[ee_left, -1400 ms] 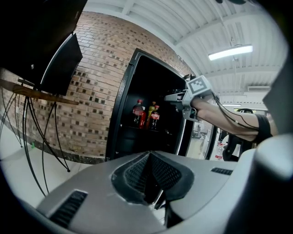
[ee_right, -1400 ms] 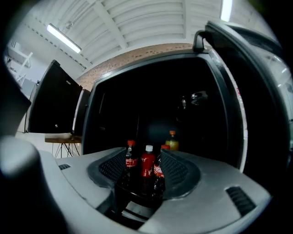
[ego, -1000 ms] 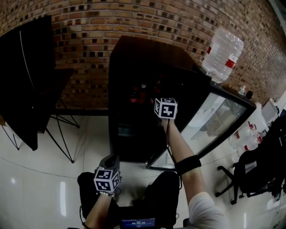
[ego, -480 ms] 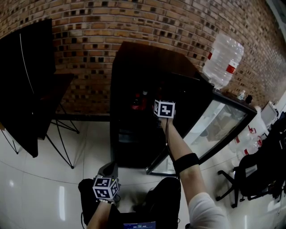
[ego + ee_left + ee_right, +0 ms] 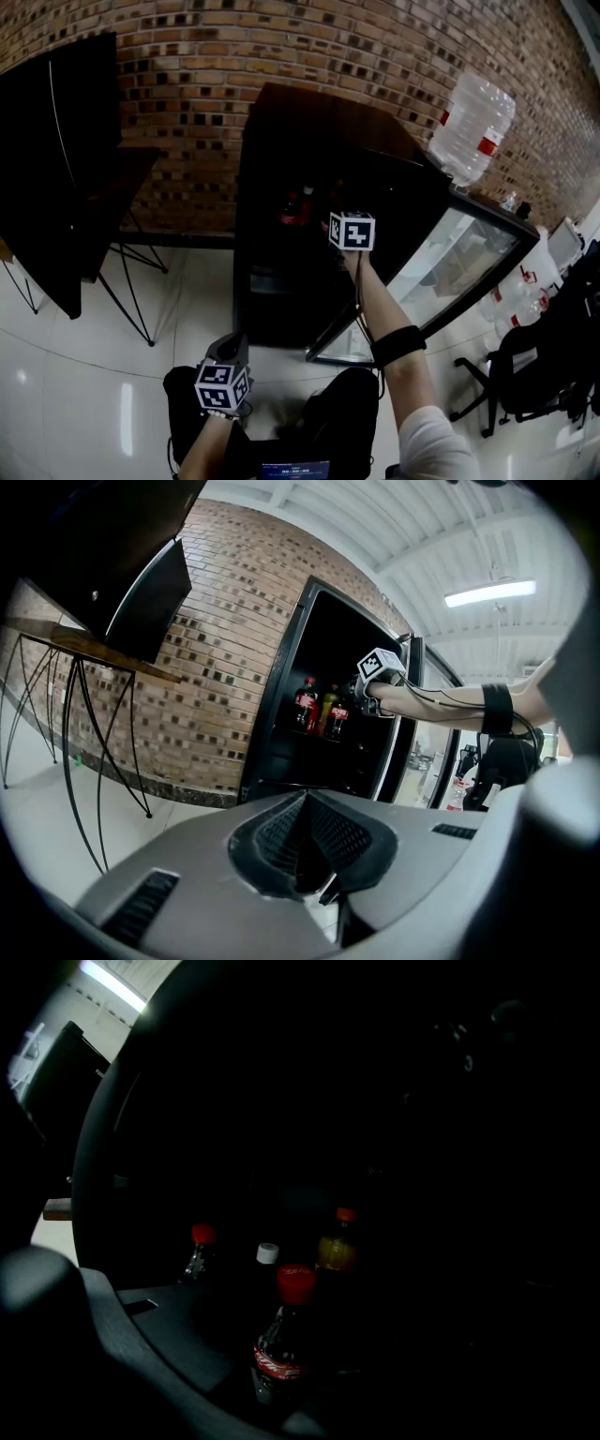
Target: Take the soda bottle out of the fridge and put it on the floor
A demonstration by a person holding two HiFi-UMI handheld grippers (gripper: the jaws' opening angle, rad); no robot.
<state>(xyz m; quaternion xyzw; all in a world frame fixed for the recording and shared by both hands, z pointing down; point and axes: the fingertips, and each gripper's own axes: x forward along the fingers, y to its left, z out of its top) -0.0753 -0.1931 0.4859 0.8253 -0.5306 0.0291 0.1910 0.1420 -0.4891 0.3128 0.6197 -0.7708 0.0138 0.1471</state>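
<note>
The black fridge (image 5: 281,122) stands open against the brick wall, with several soda bottles (image 5: 292,208) on a dark shelf. In the right gripper view a cola bottle (image 5: 281,1335) with a red cap and red label is nearest. It stands between the jaws of my right gripper (image 5: 291,1377), which are closing around it. The dark hides whether the pads touch it. An orange-capped bottle (image 5: 337,1246) and two others stand behind. My left gripper (image 5: 228,349) hangs low over the floor, shut and empty.
The fridge's glass door (image 5: 450,262) swings out to the right. A big water jug (image 5: 472,114) sits on a unit beyond it. A black panel on a thin-legged table (image 5: 56,159) stands at the left, and an office chair (image 5: 534,366) at the right. The floor is glossy white tile (image 5: 103,356).
My right gripper has stayed inside the fridge, shifting slightly right and down. The left gripper has sunk a little lower near my knees.
</note>
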